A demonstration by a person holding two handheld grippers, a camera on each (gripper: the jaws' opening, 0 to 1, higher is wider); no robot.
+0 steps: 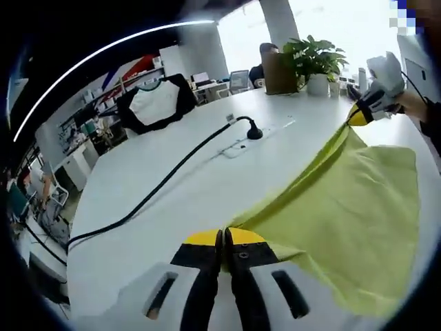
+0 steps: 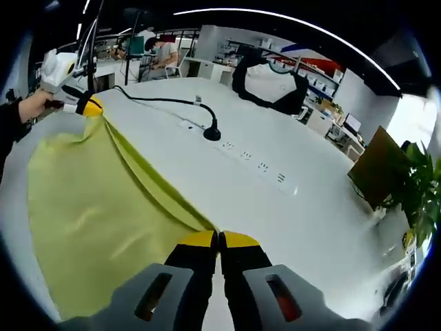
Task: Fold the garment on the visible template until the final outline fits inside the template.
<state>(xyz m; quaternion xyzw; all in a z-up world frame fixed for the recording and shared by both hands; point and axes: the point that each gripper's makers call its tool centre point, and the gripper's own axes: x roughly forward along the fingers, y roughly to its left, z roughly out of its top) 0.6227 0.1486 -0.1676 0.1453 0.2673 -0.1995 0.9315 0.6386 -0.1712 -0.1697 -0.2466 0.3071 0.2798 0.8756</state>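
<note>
Garment [image 1: 358, 227]: hangs stretched between the left gripper [image 1: 225, 239] and right gripper [image 2: 218, 241], above the table [image 1: 179, 200].
Cable [image 1: 165, 183]: crosses the table to a plug [image 1: 254, 131] beside the garment.
Potted plant [image 1: 315, 63]: far table edge, behind the garment.

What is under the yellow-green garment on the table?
Under the yellow-green garment I see just the white table. Both grippers hold its edge lifted. Whatever lies beneath the cloth, such as a template, is covered.

black jaws with yellow tips on the left gripper [image 1: 225, 238] and right gripper [image 2: 218, 240], grey slotted bases.
</note>
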